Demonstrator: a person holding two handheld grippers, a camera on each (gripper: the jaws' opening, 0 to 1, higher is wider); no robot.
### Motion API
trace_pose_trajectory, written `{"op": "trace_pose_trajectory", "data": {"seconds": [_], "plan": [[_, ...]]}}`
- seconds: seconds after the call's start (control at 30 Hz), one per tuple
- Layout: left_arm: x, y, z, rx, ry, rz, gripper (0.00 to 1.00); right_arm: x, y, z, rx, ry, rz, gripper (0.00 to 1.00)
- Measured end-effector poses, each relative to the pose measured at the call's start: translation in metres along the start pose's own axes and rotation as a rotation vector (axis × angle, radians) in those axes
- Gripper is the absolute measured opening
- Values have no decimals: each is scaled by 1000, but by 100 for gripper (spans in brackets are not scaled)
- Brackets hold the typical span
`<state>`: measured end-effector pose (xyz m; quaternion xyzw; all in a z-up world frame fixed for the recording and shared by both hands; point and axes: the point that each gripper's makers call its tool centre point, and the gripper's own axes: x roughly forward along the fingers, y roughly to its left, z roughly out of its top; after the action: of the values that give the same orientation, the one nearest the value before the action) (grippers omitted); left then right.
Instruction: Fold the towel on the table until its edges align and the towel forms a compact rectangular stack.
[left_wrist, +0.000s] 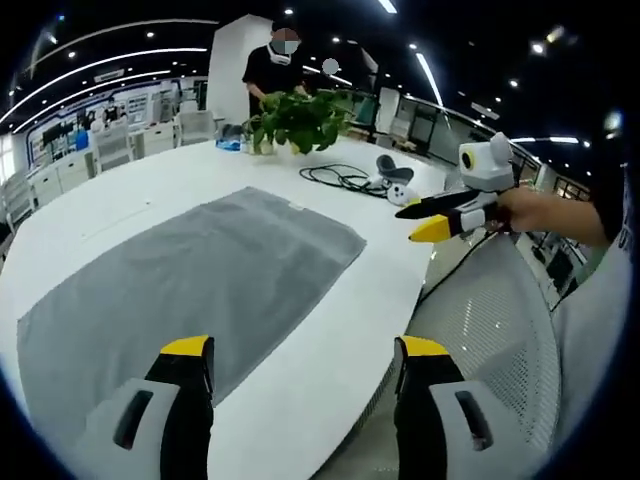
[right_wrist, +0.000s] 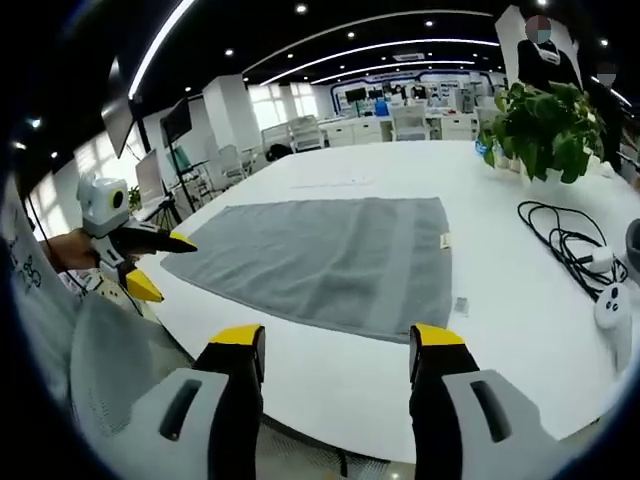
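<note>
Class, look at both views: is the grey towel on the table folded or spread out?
Spread out: the towel lies as one flat layer on the white table, with no fold visible.

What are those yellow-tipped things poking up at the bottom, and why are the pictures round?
Those are claws. A person holds one in each hand, like big tongs, and a small camera rides on each one. That camera bends the picture round, like a fish's eye.

The left gripper view looks along the left claw; the right gripper view looks along the right claw. Each camera can also see the other claw off to the side, held in the person's hand.

Both claws are open and hold nothing. On the white table lies a grey towel, spread flat and not folded yet. Further back are a leafy plant and a black cable.
</note>
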<state>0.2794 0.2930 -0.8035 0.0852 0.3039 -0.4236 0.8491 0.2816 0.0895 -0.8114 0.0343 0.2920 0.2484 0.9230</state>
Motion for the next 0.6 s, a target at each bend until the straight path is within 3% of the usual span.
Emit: {"op": "trace_pose_trajectory", "data": {"seconds": [0.1,0.27,0.53,0.6], "plan": [[9,-7,13,36,-20,-26,76,-4,-15,6,1,-18,-17,58],[28,-21,24,115,-4,-64,75,-5,-40,22,-22,-46,-39,57],[59,-49,36,152,-26,-116,75,5,-78,44,-78,-75,-55,57],[66,-56,39,128,-43,-138,75,8,-84,49,-79,-92,-50,57]]}}
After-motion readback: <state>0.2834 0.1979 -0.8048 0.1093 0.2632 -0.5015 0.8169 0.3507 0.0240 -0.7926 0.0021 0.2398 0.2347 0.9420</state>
